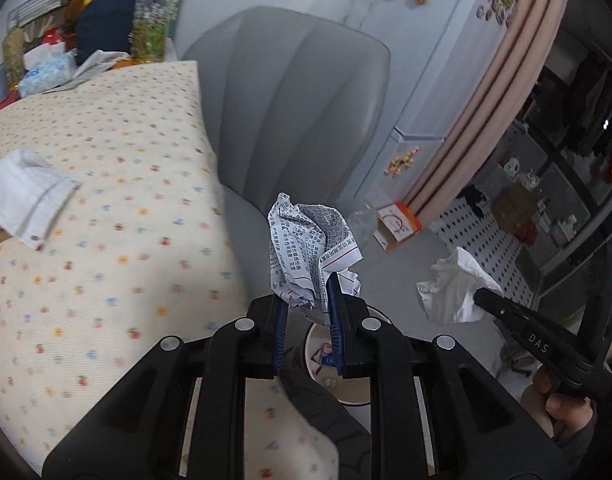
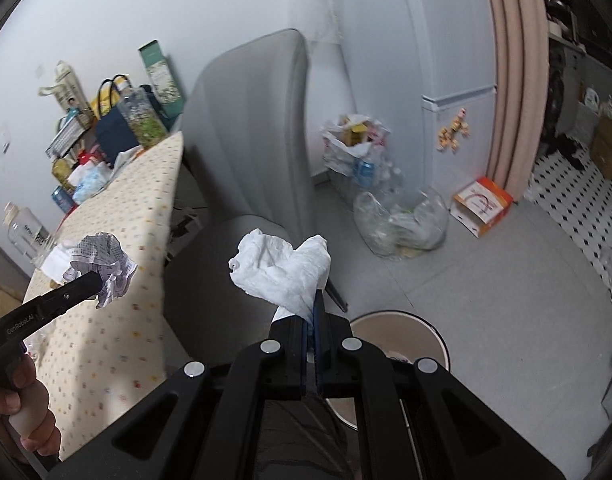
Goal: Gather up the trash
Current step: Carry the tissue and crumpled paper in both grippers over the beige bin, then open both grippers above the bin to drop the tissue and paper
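Your left tongs [image 1: 309, 300] are clamped on a crumpled printed paper [image 1: 312, 252], its lower folds pinched between the 2 blue pads [image 1: 334, 316] while the rest fans out above them. You hold it off the desk, just past the right edge of the floral tablecloth [image 1: 105, 184] and in front of the gray chair [image 1: 289, 92]. Your right tongs [image 2: 313, 308] are closed on a white crumpled tissue [image 2: 283, 268], which bunches up and leans to the left above the fingers. Both pieces of trash are in the air, near each other, with the paper to the left of the tissue. Below and between your 2 tools, a round trash bin [image 2: 402, 320] stands on the gray floor; its rim shows just right of the right tongs, and some scraps lie inside it. On the desk's left edge, a folded white towel [image 1: 21, 196] rests on the cloth. Near the fridge [image 1: 438, 60], a clear bag of bottles [image 2: 402, 220] and an orange and white box [image 2: 484, 206] sit on the floor.
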{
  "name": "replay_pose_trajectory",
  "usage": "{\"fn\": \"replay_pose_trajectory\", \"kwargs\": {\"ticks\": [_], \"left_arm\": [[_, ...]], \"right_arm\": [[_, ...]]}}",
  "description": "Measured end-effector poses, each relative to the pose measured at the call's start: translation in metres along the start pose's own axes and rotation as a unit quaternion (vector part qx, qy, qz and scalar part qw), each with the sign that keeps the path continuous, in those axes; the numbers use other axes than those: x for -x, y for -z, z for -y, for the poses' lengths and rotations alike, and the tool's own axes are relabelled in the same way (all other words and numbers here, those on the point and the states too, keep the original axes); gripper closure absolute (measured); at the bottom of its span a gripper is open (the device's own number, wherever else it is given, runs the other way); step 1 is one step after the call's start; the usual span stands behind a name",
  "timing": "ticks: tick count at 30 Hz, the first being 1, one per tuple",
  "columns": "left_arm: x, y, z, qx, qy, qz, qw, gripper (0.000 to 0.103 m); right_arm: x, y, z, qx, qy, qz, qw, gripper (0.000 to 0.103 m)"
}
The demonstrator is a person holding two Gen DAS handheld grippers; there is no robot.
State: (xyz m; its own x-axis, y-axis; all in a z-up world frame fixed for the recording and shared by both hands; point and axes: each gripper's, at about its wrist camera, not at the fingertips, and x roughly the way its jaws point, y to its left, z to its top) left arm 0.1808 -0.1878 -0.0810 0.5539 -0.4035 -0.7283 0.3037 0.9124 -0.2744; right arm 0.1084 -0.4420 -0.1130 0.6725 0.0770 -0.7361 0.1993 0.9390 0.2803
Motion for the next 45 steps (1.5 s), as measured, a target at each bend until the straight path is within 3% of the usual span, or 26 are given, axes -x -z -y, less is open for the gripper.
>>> {"fn": "replay_pose_trajectory", "kwargs": {"ticks": [15,35,36,37,38,39,45], "left_arm": [[-0.074,0.011,0.039,-0.033,-0.004,-0.071,0.9969,0.085],[-0.116,0.012,0.07,-0.065,-0.017,-0.108,0.9918,0.084],[-0.116,0.012,0.071,-0.065,-0.018,-0.109,0.9918,0.084],[-0.117,0.013,0.072,-0.066,-0.019,-0.109,0.9917,0.084],[-0.117,0.013,0.073,-0.067,-0.02,-0.11,0.9915,0.084],[-0.117,0.014,0.074,-0.068,-0.021,-0.111,0.9913,0.084],[-0.116,0.013,0.076,-0.072,-0.025,-0.113,0.9907,0.084]], "right_arm": [[-0.049,0.03,0.058,-0.054,0.014,-0.051,0.997,0.099],[-0.089,0.042,0.1,-0.097,0.004,-0.088,0.991,0.095],[-0.091,0.043,0.1,-0.097,0.002,-0.091,0.991,0.093],[-0.092,0.044,0.102,-0.101,-0.001,-0.094,0.99,0.081],[-0.092,0.044,0.103,-0.105,-0.002,-0.092,0.99,0.056],[-0.09,0.044,0.104,-0.108,0.0,-0.085,0.991,0.049],[-0.079,0.043,0.121,-0.125,0.007,-0.071,0.99,0.048]]}}
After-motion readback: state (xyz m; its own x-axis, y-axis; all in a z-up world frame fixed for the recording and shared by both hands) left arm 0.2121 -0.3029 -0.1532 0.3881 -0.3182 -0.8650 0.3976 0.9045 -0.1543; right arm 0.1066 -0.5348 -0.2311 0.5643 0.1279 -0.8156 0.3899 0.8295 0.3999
